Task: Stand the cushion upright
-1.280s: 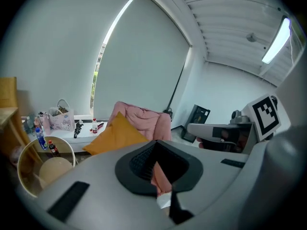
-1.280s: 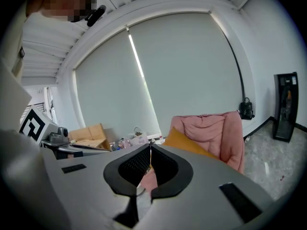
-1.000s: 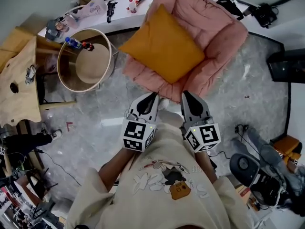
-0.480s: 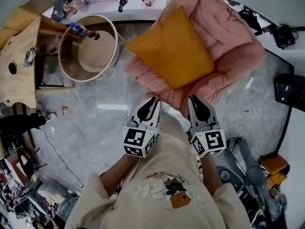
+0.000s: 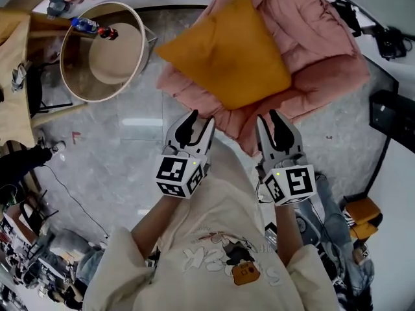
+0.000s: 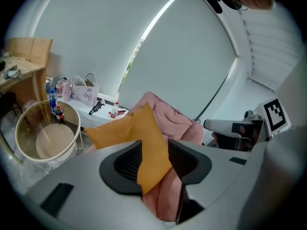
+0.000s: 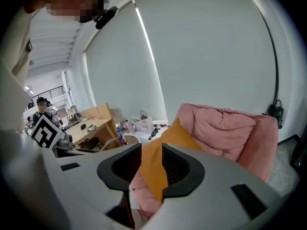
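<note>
- First, read the pink padded chair: its backrest looks like the support to lean the cushion against.
- Next, the orange cushion lies flat on that chair's seat with one corner pointing toward you. Plan to take the two edges on either side of that corner.
- Meanwhile, your left gripper and right gripper hang near the chair's front edge, clear of the cushion.
- Lastly, both pairs of fingers are opening, with only a narrow gap and nothing between them. Let them spread wide before reaching in, because the stuffing looks thick and soft.
</note>
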`<state>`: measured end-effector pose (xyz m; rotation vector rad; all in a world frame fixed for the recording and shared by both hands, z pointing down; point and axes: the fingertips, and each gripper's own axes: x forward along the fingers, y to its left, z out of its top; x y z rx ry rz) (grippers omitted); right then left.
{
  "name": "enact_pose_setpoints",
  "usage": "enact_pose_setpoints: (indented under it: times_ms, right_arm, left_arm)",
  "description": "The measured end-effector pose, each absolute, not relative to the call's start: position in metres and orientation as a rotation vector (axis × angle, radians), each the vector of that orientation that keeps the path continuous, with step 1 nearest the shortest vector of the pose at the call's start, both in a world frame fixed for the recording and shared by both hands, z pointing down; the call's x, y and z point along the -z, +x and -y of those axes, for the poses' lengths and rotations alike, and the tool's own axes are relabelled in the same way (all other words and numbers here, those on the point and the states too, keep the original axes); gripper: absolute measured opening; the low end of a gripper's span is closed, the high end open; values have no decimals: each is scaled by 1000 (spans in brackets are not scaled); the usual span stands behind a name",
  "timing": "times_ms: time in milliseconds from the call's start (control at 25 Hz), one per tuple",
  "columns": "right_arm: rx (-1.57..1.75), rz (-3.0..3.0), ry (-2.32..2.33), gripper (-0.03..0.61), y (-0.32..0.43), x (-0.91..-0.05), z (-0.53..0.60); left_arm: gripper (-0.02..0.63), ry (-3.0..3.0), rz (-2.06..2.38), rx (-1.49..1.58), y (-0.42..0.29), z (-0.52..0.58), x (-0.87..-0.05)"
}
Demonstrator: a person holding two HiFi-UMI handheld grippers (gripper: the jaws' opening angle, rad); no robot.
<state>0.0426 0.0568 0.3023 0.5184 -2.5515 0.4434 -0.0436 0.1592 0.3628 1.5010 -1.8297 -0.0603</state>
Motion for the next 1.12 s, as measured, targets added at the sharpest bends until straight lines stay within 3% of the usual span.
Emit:
enact_pose_setpoints:
  times_ms: [240, 440, 1120]
  right_arm:
    - [-438, 2493, 469, 188, 20, -331, -32]
    - [-455, 2439, 477, 226, 1, -347, 0]
    - [-442, 2339, 421, 318, -42, -423, 63]
  left_arm:
    - [161, 1437, 1828, 127, -64, -133, -392]
    - [282, 1341, 1828, 103, -77, -120, -425]
    - [367, 1187, 1795, 195, -111, -84, -508]
